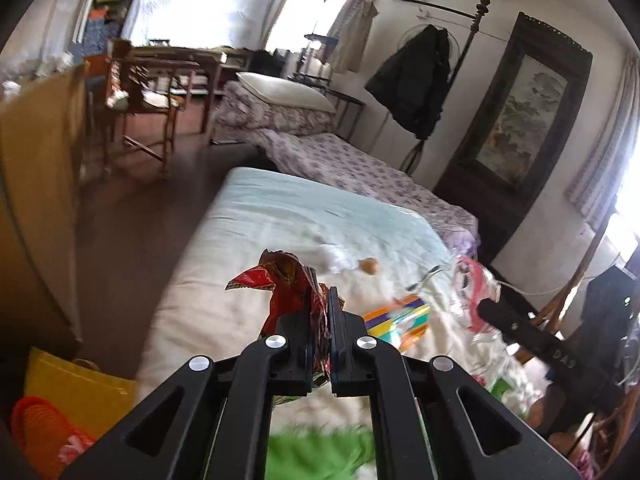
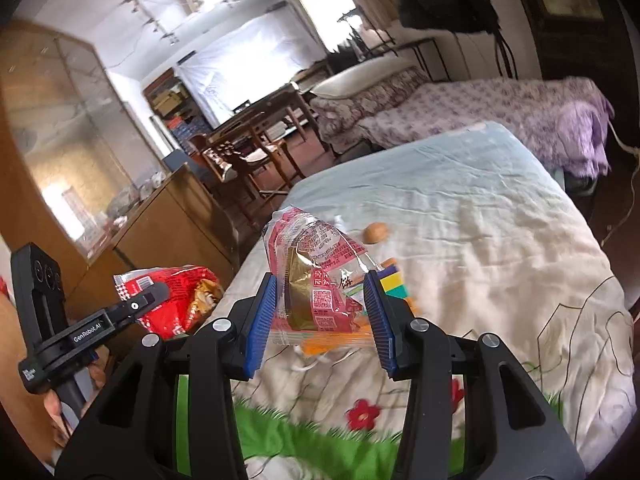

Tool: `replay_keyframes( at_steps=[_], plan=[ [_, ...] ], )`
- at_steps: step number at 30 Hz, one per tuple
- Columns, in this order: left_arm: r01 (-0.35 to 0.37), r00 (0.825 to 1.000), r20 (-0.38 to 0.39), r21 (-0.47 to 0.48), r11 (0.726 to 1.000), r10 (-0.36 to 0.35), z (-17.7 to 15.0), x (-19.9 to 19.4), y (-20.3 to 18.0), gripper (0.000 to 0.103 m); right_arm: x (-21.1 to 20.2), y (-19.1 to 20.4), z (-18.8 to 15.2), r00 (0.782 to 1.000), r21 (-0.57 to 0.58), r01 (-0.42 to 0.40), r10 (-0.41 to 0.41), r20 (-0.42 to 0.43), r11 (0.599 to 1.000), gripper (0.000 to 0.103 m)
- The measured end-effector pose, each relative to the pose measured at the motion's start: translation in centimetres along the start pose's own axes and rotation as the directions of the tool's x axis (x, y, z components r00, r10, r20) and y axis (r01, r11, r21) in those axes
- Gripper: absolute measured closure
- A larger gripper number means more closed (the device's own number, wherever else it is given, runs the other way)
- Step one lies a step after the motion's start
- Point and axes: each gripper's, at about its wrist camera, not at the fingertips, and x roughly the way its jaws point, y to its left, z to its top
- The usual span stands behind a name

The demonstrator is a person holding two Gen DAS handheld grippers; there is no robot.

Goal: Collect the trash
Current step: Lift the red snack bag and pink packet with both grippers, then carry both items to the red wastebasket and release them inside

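Note:
My left gripper is shut on a crumpled red foil wrapper and holds it above the bed's left side; gripper and wrapper also show in the right wrist view. My right gripper holds a clear pink-and-red printed bag between its blue pads, jaws wide, lifted over the bed. The bag shows in the left wrist view at the right. On the bedspread lie a multicoloured packet and a small brown round thing.
A yellow bag and an orange item sit on the floor left of the bed. A wooden cabinet stands along the left. A second bed with a purple cover, chairs and a table stand beyond.

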Motion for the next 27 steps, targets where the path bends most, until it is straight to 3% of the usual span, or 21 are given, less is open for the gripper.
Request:
replay_keyframes(
  at_steps=[4, 8, 12, 17, 27],
  plan=[
    [-0.104, 0.994, 0.027, 0.019, 0.994, 0.104, -1.2, -4.1, 2.2, 0.097, -0.5, 3.5, -0.8, 0.998, -0.046, -0.065, 0.064, -0.019, 0.997, 0.058],
    [-0.225, 0.974, 0.037, 0.001, 0.974, 0.225, -3.1, -7.6, 5.6, 0.097, -0.7, 7.4, -1.9, 0.992, -0.108, -0.12, 0.115, -0.049, 0.987, 0.058],
    [-0.333, 0.942, 0.011, -0.063, 0.941, 0.335, -6.0, -10.0, 10.8, 0.097, -0.4, 11.4, -3.4, 0.983, -0.17, -0.17, 0.154, -0.101, 0.971, 0.058],
    [-0.456, 0.89, -0.044, -0.107, 0.884, 0.454, -10.0, -11.5, 16.6, 0.097, 1.1, 17.1, -6.3, 0.962, -0.242, -0.232, 0.185, -0.203, 0.942, 0.057],
    [-0.534, 0.845, -0.155, -0.205, 0.82, 0.512, -16.7, -13.1, 25.5, 0.096, 5.6, 25.9, -12.2, 0.914, -0.366, -0.304, 0.161, -0.372, 0.88, 0.057]
  ],
)
